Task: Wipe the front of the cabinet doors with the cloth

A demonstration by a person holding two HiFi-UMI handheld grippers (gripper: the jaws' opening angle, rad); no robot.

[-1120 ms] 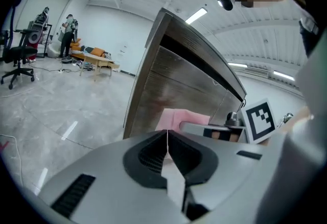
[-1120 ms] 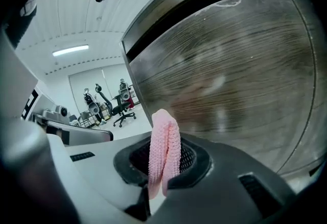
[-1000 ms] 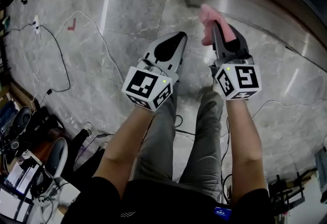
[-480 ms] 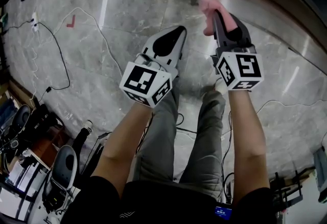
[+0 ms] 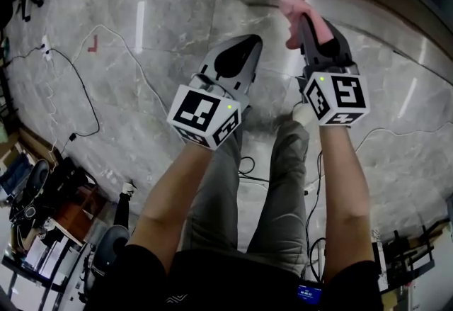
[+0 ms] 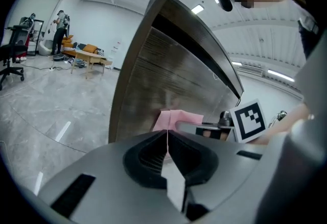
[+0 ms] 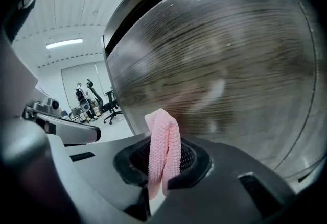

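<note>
A folded pink cloth (image 7: 163,154) sticks up from between the jaws of my right gripper (image 7: 164,187), which is shut on it. In the head view the pink cloth (image 5: 291,13) at the tip of my right gripper (image 5: 306,23) nearly touches the dark wood-grain cabinet door (image 7: 225,59), which fills the right gripper view. My left gripper (image 5: 237,54) hangs to the left, shut and empty; its jaws meet in a thin line. In the left gripper view, beyond my left gripper (image 6: 167,139), the cabinet door (image 6: 168,85) and the pink cloth (image 6: 176,118) show.
The glossy grey marble floor (image 5: 141,54) lies below, with white cables (image 5: 106,26) trailing at the left. Black office chairs and gear (image 5: 42,196) crowd the lower left. The person's grey trouser legs (image 5: 276,182) stand under the grippers. A far work area with people (image 6: 61,39) shows in the left gripper view.
Both grippers have moved forward towards the cabinet. The pink cloth now sits close against the door front, and the cabinet edge spans the top of the head view.
</note>
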